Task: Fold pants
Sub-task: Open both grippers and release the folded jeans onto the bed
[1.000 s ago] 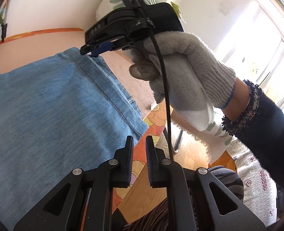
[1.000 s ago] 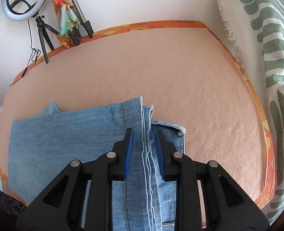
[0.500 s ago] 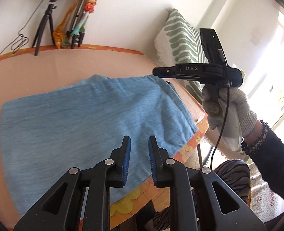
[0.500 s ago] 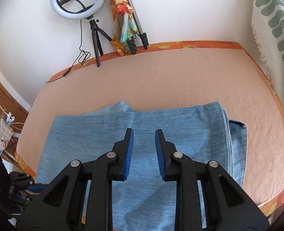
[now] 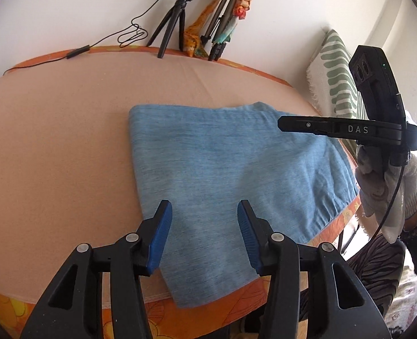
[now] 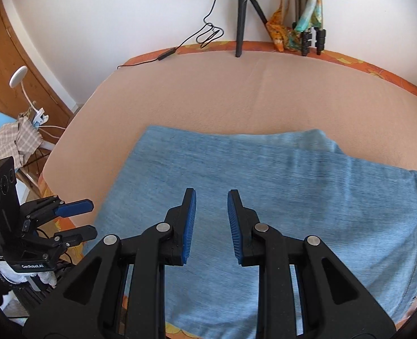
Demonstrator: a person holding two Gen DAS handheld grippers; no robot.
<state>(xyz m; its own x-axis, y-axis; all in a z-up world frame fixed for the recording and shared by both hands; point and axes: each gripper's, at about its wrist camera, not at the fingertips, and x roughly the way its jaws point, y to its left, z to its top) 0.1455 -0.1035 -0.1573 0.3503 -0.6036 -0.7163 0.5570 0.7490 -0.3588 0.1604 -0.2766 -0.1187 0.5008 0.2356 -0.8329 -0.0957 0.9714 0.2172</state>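
While the folded blue denim pants (image 5: 231, 175) lie flat on the peach-coloured cloth of the table (image 5: 53, 147), reaching its near orange-patterned edge, both grippers hang above them with nothing between their pads. The left gripper (image 5: 204, 234) has just been opening its jaws, which now stand well apart over the near part of the denim. The right gripper (image 6: 211, 220) has its jaws parted by a narrower gap, and only bare fabric shows through it. In the left wrist view the right gripper is seen from the side, held by a hand in a grey knit glove (image 5: 383, 186). A ring light tripod (image 6: 243, 14) stands at the far edge by the white wall.
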